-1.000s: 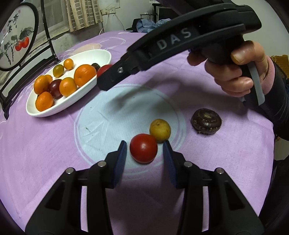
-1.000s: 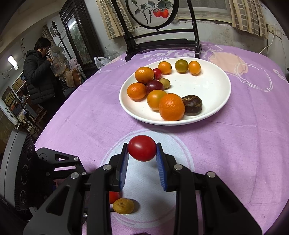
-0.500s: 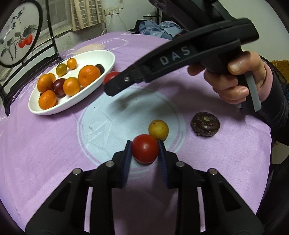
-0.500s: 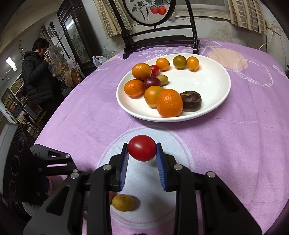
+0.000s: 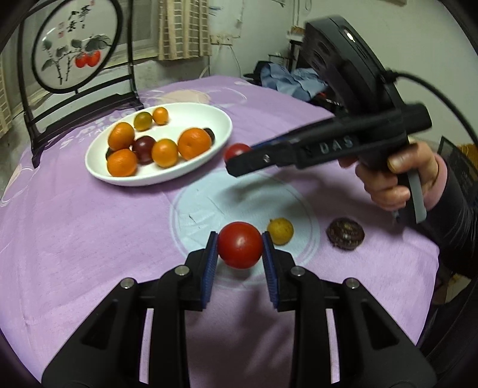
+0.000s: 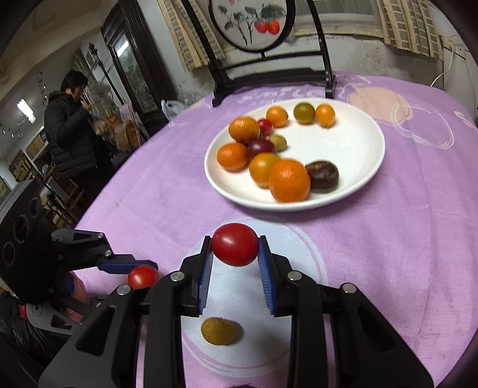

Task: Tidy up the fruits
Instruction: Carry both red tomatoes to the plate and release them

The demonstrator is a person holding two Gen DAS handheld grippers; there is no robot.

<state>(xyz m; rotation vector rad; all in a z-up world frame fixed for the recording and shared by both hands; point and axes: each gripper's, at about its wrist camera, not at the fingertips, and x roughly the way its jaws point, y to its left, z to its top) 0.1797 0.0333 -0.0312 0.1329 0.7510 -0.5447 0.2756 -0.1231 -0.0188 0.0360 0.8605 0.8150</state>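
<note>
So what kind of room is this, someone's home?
Most likely a lived-in home, perhaps a dining room. A round table under a purple printed cloth holds a white oval plate of fruit, a dark wooden chair with a painted round back panel stands behind it, and a tall dark glass-fronted cabinet stands nearby.

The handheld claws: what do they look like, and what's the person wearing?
Both claws, left and right, are matte black with ribbed blue pads and silver screws. The right carries "DAS" lettering, a grey trigger and a black cable. The right hand is bare, with a dark sleeve over a pink cuff.
</note>
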